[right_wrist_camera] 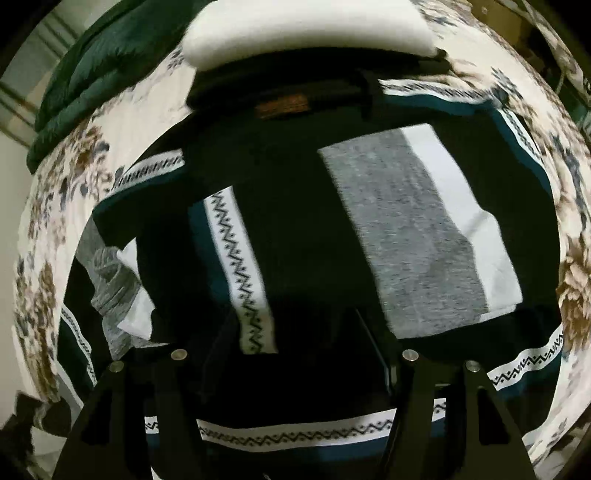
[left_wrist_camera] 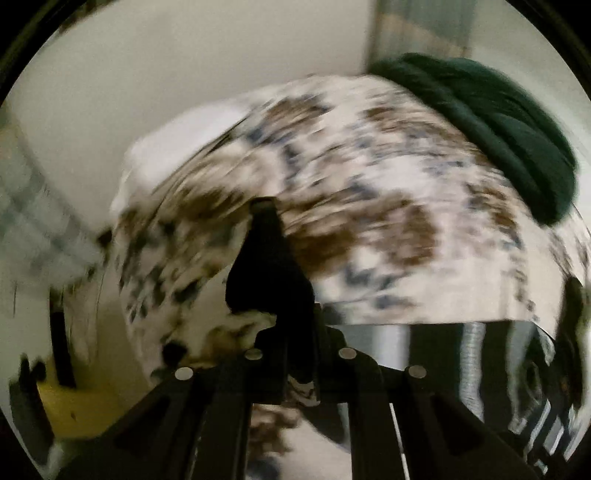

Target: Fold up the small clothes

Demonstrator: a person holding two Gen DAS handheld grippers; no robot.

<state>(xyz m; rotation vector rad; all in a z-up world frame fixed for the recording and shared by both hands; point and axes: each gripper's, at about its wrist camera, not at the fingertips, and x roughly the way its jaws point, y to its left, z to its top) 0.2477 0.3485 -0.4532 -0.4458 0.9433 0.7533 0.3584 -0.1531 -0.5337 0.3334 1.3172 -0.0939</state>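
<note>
In the right wrist view a folded grey and white garment (right_wrist_camera: 417, 229) lies on a black cloth with teal and white zigzag borders (right_wrist_camera: 236, 258), spread over a floral bedsheet (right_wrist_camera: 66, 177). A crumpled grey garment (right_wrist_camera: 110, 280) lies at the left. My right gripper (right_wrist_camera: 295, 325) is dark against the cloth; its jaws seem spread apart and empty. In the blurred left wrist view my left gripper (left_wrist_camera: 269, 236) shows as one dark closed tip above the floral bed (left_wrist_camera: 369, 177); whether it holds cloth is unclear.
A dark green blanket (left_wrist_camera: 491, 125) lies rolled at the bed's far side, also in the right wrist view (right_wrist_camera: 107, 62). A white pillow (right_wrist_camera: 306, 33) and dark folded clothes (right_wrist_camera: 280, 88) sit at the head. A wall (left_wrist_camera: 147, 74) stands behind.
</note>
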